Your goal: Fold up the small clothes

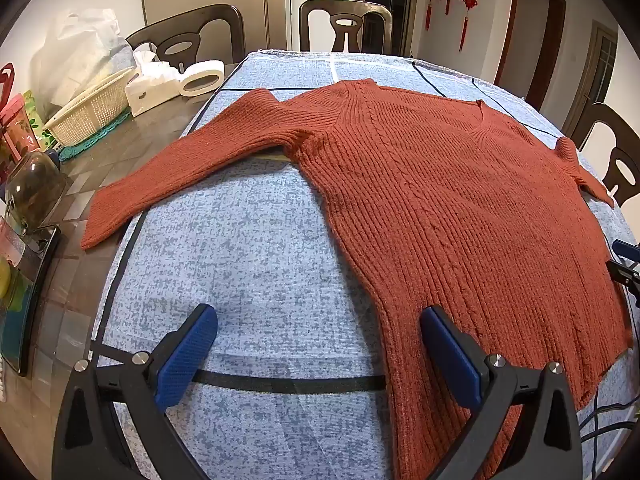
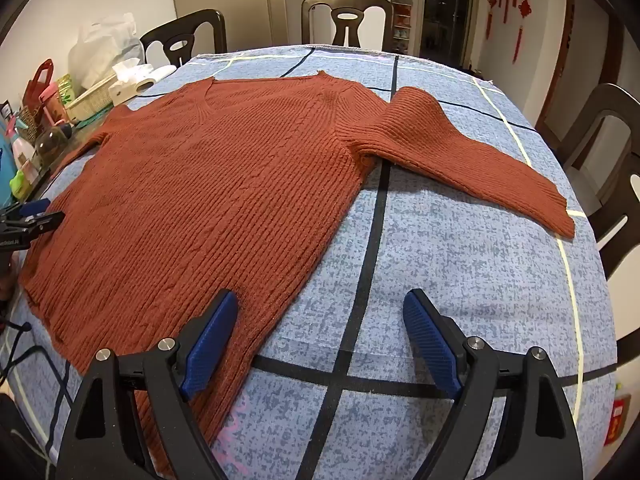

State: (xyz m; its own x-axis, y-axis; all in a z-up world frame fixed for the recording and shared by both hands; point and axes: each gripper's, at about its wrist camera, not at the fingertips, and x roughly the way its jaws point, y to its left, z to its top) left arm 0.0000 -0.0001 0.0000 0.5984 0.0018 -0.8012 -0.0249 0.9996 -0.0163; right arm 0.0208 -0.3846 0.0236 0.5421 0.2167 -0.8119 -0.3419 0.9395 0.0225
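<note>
The rust-red ribbed knit sweater lies spread flat, both sleeves out, on the desk's blue mottled cloth with dark grid lines, so I judge no fold is made yet. My left gripper and right gripper hover wide open and empty at the hem's two corners. Next I'd pinch a side edge and carry it inward; clutter crowds the left sleeve's cuff, bare cloth lies around the right.

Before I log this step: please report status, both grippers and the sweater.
Left gripper open, empty. Right gripper open, empty. Sweater flat on tablecloth, sleeves spread, unfolded. Nothing in the way.
</note>
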